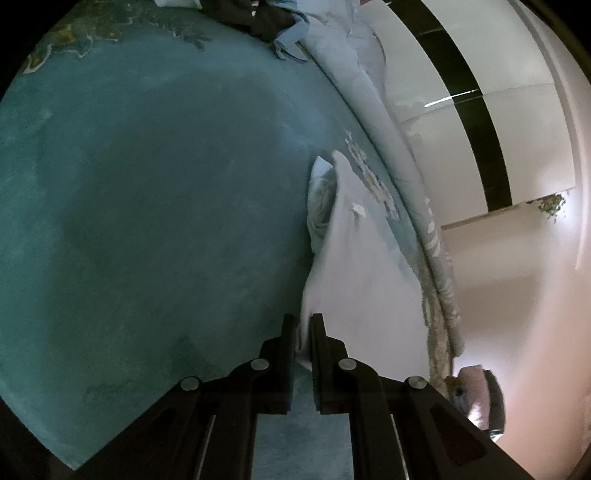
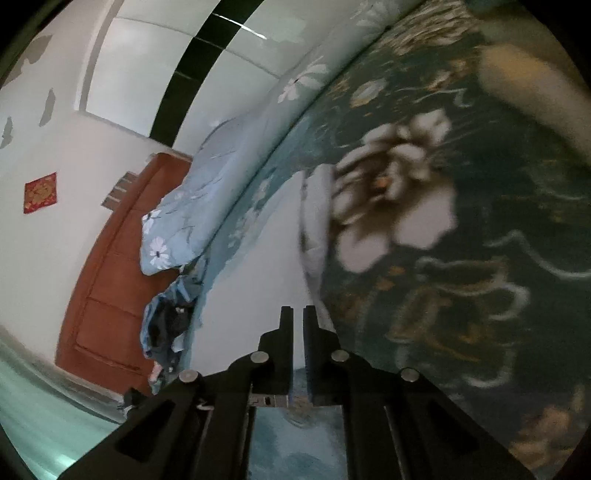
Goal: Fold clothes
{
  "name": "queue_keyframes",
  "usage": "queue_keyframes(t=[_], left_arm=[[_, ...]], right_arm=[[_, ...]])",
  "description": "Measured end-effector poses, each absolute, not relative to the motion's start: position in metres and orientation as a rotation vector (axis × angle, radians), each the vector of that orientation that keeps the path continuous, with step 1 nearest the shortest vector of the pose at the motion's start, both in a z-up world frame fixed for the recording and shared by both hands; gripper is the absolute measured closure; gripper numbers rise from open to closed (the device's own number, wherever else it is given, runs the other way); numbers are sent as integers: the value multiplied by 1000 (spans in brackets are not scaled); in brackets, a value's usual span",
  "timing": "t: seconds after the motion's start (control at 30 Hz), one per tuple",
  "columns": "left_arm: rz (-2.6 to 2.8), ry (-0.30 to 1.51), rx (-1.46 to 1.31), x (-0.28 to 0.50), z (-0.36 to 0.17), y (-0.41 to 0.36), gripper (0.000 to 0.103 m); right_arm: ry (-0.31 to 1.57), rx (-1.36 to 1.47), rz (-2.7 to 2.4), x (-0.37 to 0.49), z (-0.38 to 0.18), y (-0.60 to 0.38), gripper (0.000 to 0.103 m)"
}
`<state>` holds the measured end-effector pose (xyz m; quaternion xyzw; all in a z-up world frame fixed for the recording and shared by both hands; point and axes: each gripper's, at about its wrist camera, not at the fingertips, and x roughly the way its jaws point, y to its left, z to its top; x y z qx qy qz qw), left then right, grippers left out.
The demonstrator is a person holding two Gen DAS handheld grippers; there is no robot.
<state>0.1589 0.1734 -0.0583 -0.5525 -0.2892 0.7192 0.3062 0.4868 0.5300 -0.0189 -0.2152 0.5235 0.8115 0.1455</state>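
A white garment [image 1: 354, 280] lies stretched over the teal floral bedspread [image 1: 147, 203]. Its collar end [image 1: 325, 192] points away from me. My left gripper [image 1: 303, 325] is shut on the garment's near edge, and the cloth rises between the two black fingers. In the right wrist view the same white garment [image 2: 258, 280] spreads ahead and to the left. My right gripper [image 2: 298, 314] has its fingers nearly together at the garment's right edge, with white cloth in the narrow gap. This view is blurred by motion.
A heap of dark and light-blue clothes [image 1: 266, 22] [image 2: 166, 321] sits at the bed's far end. A pale blue flowered quilt [image 2: 192, 206] is bunched along the bed's edge by the white wall. A brown wooden door [image 2: 110, 280] stands beyond it.
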Motion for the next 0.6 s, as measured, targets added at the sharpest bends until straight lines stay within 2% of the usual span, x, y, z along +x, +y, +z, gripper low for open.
queue_keyframes(t=[0.43,0.5,0.53,0.57,0.6], left_arm=[[2078,-644,-1343,161,-29,129,94],[2081,-587,-1321,164,-22,136,88],[2075,-546,-1310,167,-17,144,76],[2067,-505,-1298,171,-13,151,58],[2049,-469,-1278,175,-9,161,50]], right_arm=[[1415,-710,2402,485,-13,530,95],[1408,-721,2404,478,-15,531,95],[1409,-721,2401,473,-17,533,95],[1413,-719,2395,469,-19,536,95],[1417,-718,2389,464,-21,539,88]])
